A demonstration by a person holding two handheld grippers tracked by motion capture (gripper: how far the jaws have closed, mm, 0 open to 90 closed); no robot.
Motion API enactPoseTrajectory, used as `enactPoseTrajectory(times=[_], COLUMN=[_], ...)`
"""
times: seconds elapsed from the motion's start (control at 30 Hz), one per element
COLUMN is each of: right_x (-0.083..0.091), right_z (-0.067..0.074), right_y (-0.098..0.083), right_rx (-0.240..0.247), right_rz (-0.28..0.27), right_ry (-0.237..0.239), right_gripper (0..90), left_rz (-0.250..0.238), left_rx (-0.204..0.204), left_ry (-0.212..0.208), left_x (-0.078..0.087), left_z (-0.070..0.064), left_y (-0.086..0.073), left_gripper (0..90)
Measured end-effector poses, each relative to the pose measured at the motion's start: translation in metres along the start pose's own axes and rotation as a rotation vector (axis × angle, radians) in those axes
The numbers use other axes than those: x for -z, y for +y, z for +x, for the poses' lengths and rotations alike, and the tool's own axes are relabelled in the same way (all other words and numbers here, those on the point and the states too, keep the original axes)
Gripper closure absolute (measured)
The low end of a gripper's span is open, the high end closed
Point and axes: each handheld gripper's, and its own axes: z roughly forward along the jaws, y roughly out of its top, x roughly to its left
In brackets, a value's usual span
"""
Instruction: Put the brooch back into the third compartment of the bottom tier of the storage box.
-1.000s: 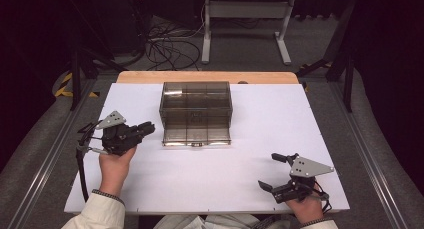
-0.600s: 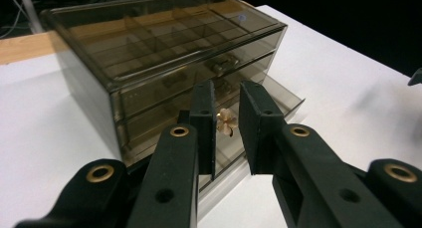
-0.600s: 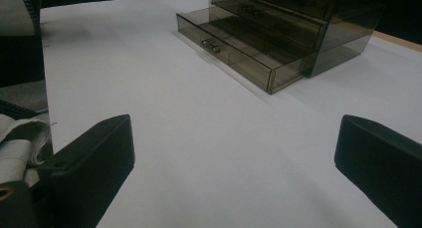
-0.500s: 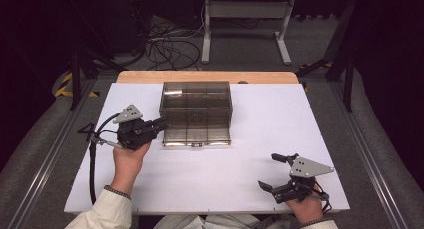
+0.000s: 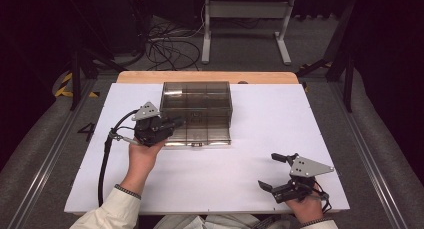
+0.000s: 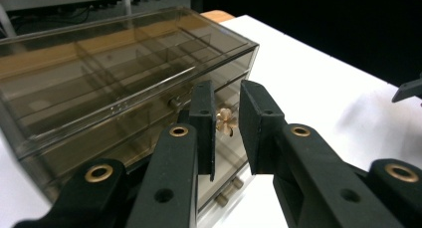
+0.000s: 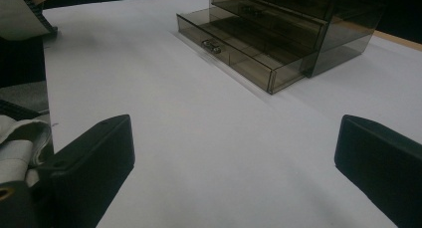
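From above, I see my left gripper (image 5: 172, 124) at the smoked plastic drawer box (image 5: 196, 112) mid-table; its own view shows jaws narrowly apart around a small brass knob (image 6: 225, 121), holding nothing; my right gripper (image 7: 234, 168) gapes wide, empty—the box looks light, slippery, brittle.

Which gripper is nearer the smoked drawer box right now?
Left. The left gripper is at the drawer box's front left, jaws either side of a small brass knob. The right gripper sits open near the table's front right, well clear.
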Motion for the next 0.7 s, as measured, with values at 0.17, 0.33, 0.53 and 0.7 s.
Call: enactPoseTrajectory(times=[0.17,0.33,0.53,0.7], right_x=[0.001,0.001,0.000,0.001], right_z=[0.000,0.000,0.000,0.000], right_y=[0.000,0.000,0.000,0.000], right_rx=[-0.002,0.001,0.001,0.003], right_rz=[-0.004,-0.002,-0.003,-0.002], right_ry=[0.000,0.003,0.003,0.004], right_gripper=[3.0,3.0,3.0,3.0], left_rz=[0.001,0.006,0.007,0.022], left_rx=[-0.005,-0.010,-0.012,-0.004], left_ry=[-0.008,-0.017,-0.026,-0.028], left_x=[-0.011,-0.021,-0.032,-0.043], left_z=[-0.003,-0.005,-0.007,-0.009], left_y=[0.000,-0.002,-0.004,-0.005], left_gripper=[77.2,77.1,77.2,77.1])
